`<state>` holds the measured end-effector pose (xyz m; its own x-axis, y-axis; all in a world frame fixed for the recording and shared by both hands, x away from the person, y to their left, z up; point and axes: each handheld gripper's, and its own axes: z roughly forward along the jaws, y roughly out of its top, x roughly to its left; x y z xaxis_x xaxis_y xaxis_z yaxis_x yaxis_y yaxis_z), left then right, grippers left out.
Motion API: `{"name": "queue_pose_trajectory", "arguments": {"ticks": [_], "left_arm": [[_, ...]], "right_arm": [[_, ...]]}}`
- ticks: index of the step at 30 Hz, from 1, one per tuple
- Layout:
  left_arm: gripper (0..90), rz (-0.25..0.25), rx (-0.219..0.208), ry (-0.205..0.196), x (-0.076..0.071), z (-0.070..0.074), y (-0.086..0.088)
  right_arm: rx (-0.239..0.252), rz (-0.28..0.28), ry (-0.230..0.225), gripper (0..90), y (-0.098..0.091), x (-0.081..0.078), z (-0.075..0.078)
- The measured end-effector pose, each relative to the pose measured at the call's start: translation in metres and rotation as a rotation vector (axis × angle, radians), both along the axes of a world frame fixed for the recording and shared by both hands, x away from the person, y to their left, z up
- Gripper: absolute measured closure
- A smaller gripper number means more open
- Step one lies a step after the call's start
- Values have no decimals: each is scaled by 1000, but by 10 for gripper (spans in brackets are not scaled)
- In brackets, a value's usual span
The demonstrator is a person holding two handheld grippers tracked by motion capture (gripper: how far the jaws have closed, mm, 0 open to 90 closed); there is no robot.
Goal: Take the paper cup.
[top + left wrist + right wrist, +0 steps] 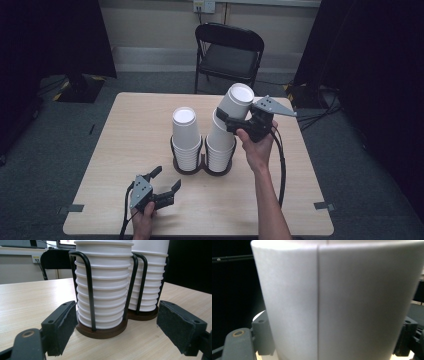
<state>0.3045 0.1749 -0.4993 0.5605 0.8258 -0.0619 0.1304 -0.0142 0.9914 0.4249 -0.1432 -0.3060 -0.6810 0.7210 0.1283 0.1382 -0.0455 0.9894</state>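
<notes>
Presently, the left gripper (pixel 166 180) rests on the table (pixel 125 145), jaws spread wide and empty, facing the two-slot cup holder (pixel 202 167). Right of it, the right gripper (pixel 226 121) pinches a tilted white paper cup (pixel 235 104) atop the right stack (pixel 220 147).

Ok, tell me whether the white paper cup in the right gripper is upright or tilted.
Tilted. The white paper cup leans right off the right-hand stack, upside down, clamped by the right gripper.
</notes>
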Motion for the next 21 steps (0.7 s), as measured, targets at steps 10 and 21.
{"name": "queue_pose_trajectory", "arguments": {"ticks": [10, 21], "left_arm": [[226, 9, 30, -7, -1, 0, -3], [222, 6, 35, 0, 0, 1, -3]], "right_arm": [[43, 23, -1, 159, -10, -9, 8], [52, -17, -12, 159, -27, -25, 12]]}}
